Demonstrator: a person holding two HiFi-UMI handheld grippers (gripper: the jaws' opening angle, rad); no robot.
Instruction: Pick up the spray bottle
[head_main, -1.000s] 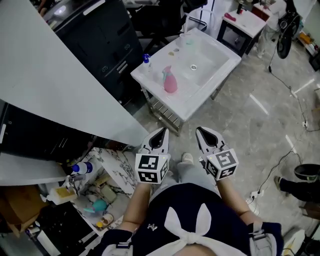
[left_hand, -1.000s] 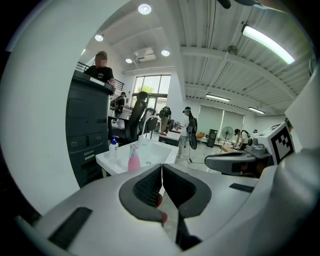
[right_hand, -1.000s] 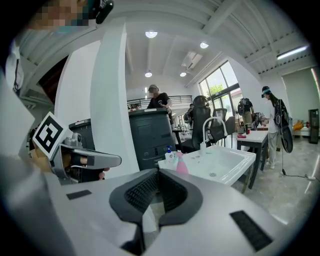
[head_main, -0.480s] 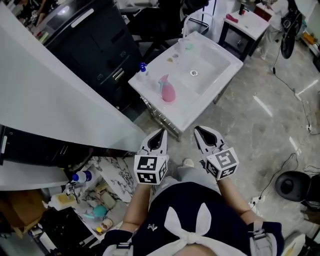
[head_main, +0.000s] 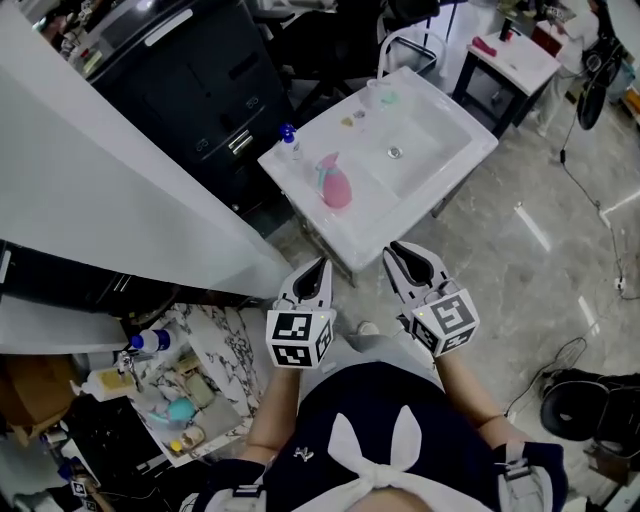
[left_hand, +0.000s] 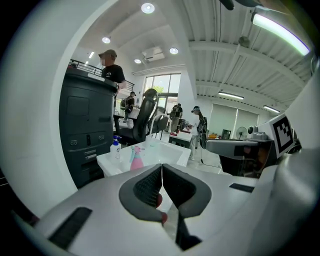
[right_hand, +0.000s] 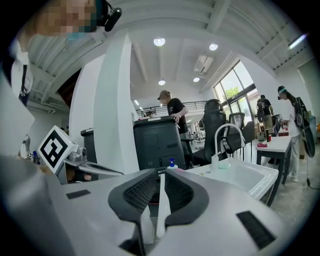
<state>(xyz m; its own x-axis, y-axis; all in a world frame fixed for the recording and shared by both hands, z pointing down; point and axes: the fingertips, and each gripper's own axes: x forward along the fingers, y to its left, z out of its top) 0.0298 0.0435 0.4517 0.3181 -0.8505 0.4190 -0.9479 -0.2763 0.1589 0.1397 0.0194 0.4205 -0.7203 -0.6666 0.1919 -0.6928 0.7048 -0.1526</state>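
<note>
The pink spray bottle (head_main: 335, 185) with its teal trigger stands on the rim of a white sink (head_main: 430, 170) ahead of me; it also shows in the left gripper view, pink spray bottle (left_hand: 136, 157). My left gripper (head_main: 320, 268) and right gripper (head_main: 397, 250) are held side by side in front of my body, just short of the sink's near corner and well apart from the bottle. Both point toward the sink. The left gripper (left_hand: 161, 169) has its pads pressed together on nothing. The right gripper (right_hand: 161, 176) is likewise shut and empty.
A blue-capped pump bottle (head_main: 290, 143) stands on the sink rim left of the spray bottle. A dark cabinet (head_main: 200, 80) and a white slanted panel (head_main: 90, 200) flank the left. Clutter lies on a marbled board (head_main: 215, 350) low left. A faucet (right_hand: 225, 135) rises over the basin.
The sink with the spray bottle has drawn nearer to both grippers, its near corner now almost at their tips. Both grippers stay shut and empty.
</note>
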